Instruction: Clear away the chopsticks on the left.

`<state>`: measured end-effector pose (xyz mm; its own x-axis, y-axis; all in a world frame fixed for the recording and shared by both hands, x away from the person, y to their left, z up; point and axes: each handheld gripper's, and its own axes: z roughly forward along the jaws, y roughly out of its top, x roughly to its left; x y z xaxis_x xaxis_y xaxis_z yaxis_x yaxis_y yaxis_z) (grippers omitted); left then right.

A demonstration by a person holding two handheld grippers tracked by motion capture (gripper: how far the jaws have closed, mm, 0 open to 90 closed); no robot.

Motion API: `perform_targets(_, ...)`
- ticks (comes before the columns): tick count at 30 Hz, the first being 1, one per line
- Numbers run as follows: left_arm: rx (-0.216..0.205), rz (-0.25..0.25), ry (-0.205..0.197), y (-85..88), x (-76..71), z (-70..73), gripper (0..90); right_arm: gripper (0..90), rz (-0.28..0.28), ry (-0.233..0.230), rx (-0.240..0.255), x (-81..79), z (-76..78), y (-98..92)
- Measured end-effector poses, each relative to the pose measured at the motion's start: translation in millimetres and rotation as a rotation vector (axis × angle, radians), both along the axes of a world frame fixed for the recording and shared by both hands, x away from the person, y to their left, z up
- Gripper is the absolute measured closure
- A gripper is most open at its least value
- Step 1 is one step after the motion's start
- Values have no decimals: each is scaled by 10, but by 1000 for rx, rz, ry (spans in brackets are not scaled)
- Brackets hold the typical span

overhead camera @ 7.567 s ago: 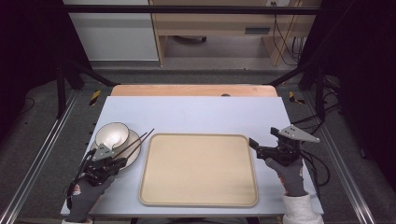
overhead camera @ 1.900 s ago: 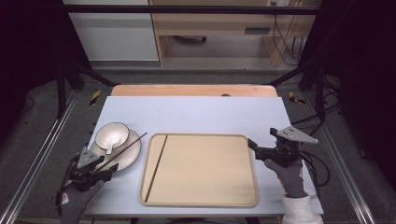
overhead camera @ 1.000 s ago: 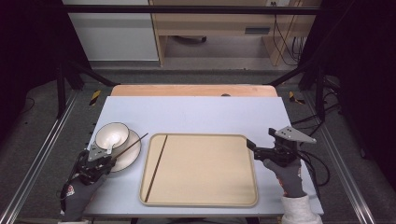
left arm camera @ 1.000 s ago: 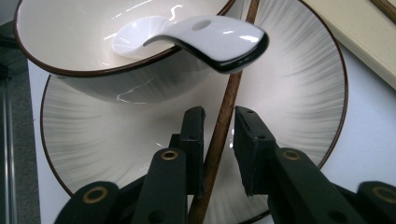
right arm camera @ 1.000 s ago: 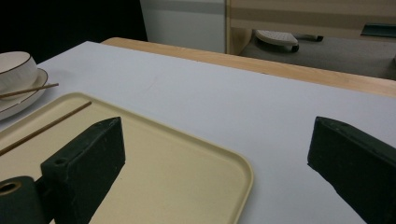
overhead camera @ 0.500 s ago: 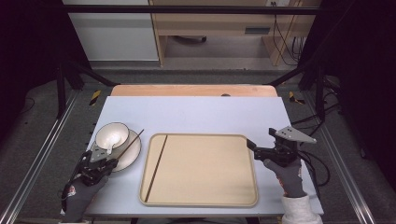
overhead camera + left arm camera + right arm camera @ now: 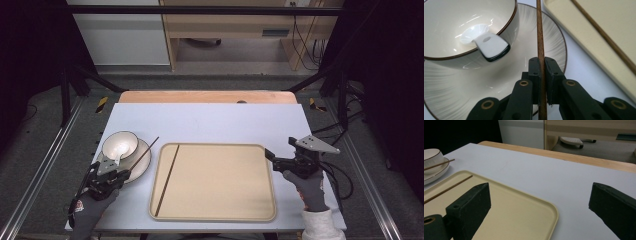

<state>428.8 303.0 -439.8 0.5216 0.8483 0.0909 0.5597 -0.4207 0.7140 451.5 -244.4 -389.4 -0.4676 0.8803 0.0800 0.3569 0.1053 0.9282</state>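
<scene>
A beige tray (image 7: 215, 200) lies mid-table with one brown chopstick (image 7: 166, 180) along its left side. Left of it a white bowl (image 7: 120, 145) with a white spoon (image 7: 486, 45) stands on a ribbed plate (image 7: 141, 165). A second chopstick (image 7: 142, 156) rests slanted across the plate. My left gripper (image 7: 123, 175) sits at the plate's near edge, and in the left gripper view (image 7: 542, 62) its jaws are shut on that chopstick (image 7: 539, 37). My right gripper (image 7: 272, 156) hovers at the tray's right edge, with its jaws wide open (image 7: 541, 202) and nothing between them.
The light table top (image 7: 215, 122) stretches behind the tray to a wooden strip (image 7: 205, 96) at its far edge. Black frame posts and metal rails flank the table. Cables trail on the floor at the right.
One chopstick has gone from the plate to the tray's left side. My left gripper has drawn back, returned to the plate and shut on the second chopstick. The right gripper has stayed put.
</scene>
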Motion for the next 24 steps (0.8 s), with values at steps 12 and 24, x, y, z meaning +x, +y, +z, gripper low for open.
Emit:
perform_targets(12, -71, 18, -41, -198, -78, 82, 839, 41, 0, -3, 0, -5, 4, -3)
perform_targets(24, -128, 32, -58, -595, -150, 90, 840, 41, -5, -7, 4, -12, 12, -12)
